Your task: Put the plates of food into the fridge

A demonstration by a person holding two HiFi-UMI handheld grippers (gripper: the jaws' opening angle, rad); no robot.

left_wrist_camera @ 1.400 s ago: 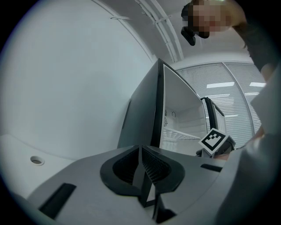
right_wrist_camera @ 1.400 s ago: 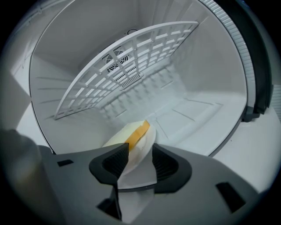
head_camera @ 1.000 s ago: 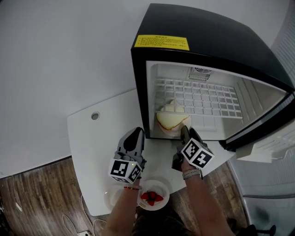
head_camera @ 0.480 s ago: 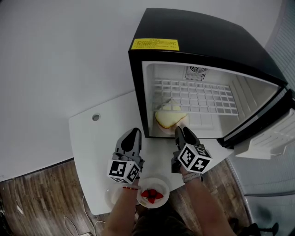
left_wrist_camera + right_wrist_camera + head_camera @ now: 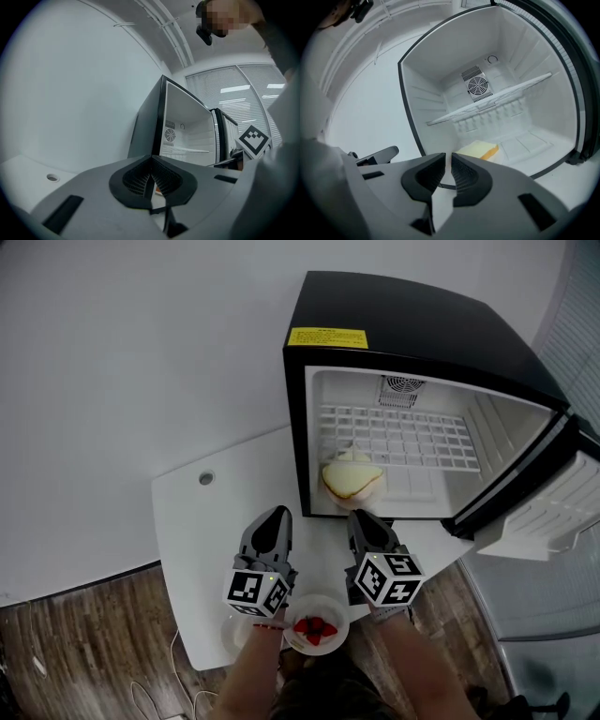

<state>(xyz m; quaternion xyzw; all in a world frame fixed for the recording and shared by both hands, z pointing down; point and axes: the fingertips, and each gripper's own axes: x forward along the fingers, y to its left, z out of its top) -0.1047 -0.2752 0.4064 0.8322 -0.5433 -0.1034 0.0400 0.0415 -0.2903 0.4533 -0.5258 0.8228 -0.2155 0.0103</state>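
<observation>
One pale sandwich (image 5: 352, 480) in open fridge (image 5: 403, 324), red strawberries (image 5: 316, 628) on white plate (image 5: 338, 609)

The black mini fridge (image 5: 412, 324) stands open on the white surface (image 5: 202, 540). Its door (image 5: 548, 517) is swung out to the right and walls off that side. Inside, a white wire shelf (image 5: 403, 439) roofs the lower space. A white plate with a yellow sandwich (image 5: 352, 482) takes the front left of the fridge floor; the floor to its right is bare. The strip of surface before the fridge mouth lies open. A white plate of red strawberries (image 5: 316, 626) sits at the near edge.
</observation>
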